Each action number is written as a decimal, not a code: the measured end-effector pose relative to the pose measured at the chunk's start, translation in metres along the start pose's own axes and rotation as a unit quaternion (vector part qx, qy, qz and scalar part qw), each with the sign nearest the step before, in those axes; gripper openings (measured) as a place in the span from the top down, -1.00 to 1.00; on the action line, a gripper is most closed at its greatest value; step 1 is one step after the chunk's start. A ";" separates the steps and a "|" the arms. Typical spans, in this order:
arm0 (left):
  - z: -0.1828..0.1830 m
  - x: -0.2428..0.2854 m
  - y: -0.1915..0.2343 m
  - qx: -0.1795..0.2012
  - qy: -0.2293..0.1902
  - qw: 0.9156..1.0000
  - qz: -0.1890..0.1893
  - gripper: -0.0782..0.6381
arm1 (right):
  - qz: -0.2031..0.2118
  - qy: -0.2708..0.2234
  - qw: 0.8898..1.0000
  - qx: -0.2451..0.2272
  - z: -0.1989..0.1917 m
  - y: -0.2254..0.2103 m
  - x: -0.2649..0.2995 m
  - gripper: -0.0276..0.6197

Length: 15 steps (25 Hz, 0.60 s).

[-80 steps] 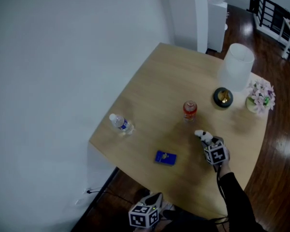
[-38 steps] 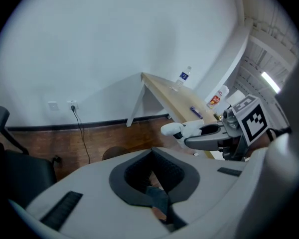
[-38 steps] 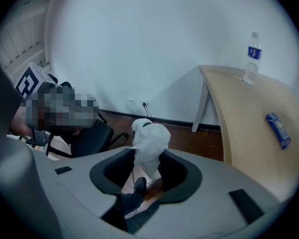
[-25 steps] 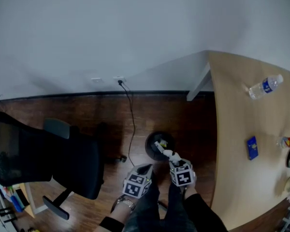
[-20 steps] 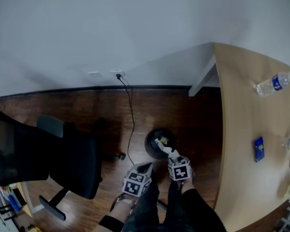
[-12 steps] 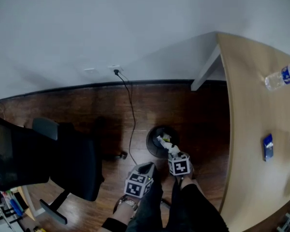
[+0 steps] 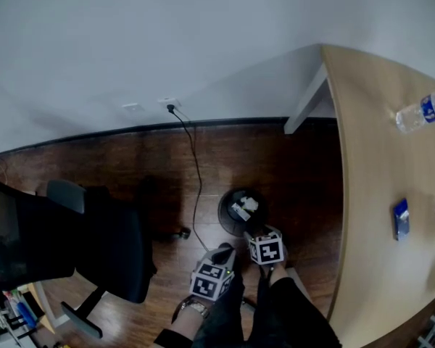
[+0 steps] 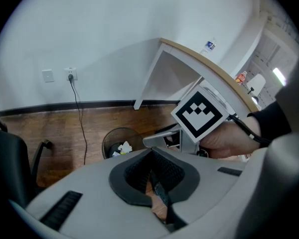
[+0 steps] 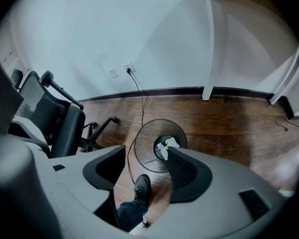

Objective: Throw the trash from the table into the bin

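Observation:
A round black wire bin (image 7: 228, 217) stands on the wooden floor beside the table (image 7: 370, 158). Crumpled white and yellow trash (image 7: 241, 207) lies inside it. My right gripper (image 7: 250, 230) hangs just above the bin's near rim; its jaws have just been opening and stand open with nothing between them. In the right gripper view the bin (image 9: 139, 143) and the trash (image 9: 165, 144) lie just beyond the open right gripper (image 9: 144, 156). My left gripper (image 7: 225, 252) is shut and empty, to the left of the right one. The left gripper view shows the shut left gripper (image 8: 150, 156), the bin (image 8: 109, 138) and trash (image 8: 122, 147).
A water bottle (image 7: 420, 111) and a blue packet (image 7: 400, 220) lie on the table. A black office chair (image 7: 94, 245) stands at the left. A power cable (image 7: 192, 165) runs from a wall socket (image 7: 167, 106) to the bin. My shoe (image 9: 141, 185) is near the bin.
The white trash that the right gripper held over the bin now lies inside the bin. The right jaws have opened. Both grippers have sunk a little.

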<state>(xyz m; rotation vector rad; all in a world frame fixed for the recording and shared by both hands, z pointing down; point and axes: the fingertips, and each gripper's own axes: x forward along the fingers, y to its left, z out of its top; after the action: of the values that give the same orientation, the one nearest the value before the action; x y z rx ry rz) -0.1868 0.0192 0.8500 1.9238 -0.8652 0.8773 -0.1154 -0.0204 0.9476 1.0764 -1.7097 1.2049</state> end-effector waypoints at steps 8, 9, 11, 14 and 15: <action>0.024 -0.038 -0.026 0.026 -0.015 0.999 -0.010 0.77 | 0.015 -0.042 0.999 0.002 0.006 0.018 -0.084 0.07; 0.028 -0.046 -0.031 0.033 -0.017 0.999 -0.012 0.77 | 0.019 -0.051 0.999 0.001 0.008 0.022 -0.102 0.07; 0.039 -0.067 -0.044 0.041 -0.022 0.999 -0.019 0.77 | 0.027 -0.070 0.997 -0.007 0.013 0.034 -0.139 0.07; 0.063 -0.100 -0.058 0.047 -0.040 0.998 -0.032 0.77 | 0.039 -0.099 0.994 -0.020 0.025 0.056 -0.195 0.07; 0.072 -0.110 -0.064 0.048 -0.047 0.997 -0.038 0.77 | 0.042 -0.110 0.993 -0.025 0.030 0.062 -0.214 0.07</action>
<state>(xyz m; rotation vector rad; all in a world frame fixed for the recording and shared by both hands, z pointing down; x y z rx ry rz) -0.1738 0.0093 0.7049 2.0820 -0.8106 0.8024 -0.1027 0.0064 0.7247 1.1524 -1.9588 1.1227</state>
